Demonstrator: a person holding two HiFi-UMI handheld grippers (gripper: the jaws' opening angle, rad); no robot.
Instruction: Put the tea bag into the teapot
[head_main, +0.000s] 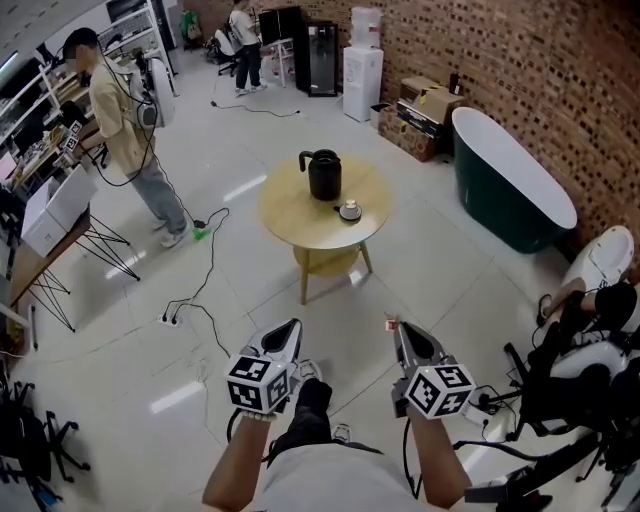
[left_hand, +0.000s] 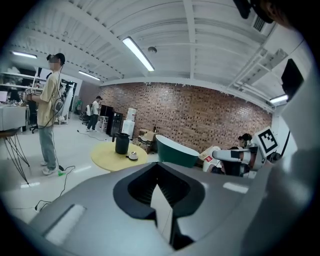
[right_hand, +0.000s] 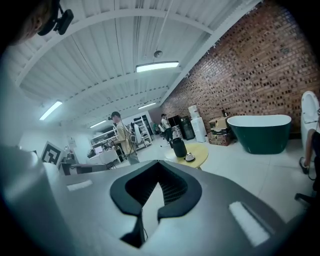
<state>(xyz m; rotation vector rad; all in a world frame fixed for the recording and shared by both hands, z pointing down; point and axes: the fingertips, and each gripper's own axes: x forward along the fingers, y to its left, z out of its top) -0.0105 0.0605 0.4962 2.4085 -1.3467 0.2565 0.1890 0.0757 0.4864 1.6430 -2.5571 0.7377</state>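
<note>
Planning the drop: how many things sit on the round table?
2: the black teapot near the middle; a small cup beside it, toward the near edge. The teapot may hide something small.

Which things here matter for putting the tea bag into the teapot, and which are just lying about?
For the job: teapot on round table; tea bag tag in right gripper.
Lying about: bathtub, water dispenser, cardboard boxes.

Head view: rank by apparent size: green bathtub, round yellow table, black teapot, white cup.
1-2. Dark green bathtub and round yellow wooden table: they look about alike, so I won't rank them.
3. Black teapot.
4. Small white cup.
</note>
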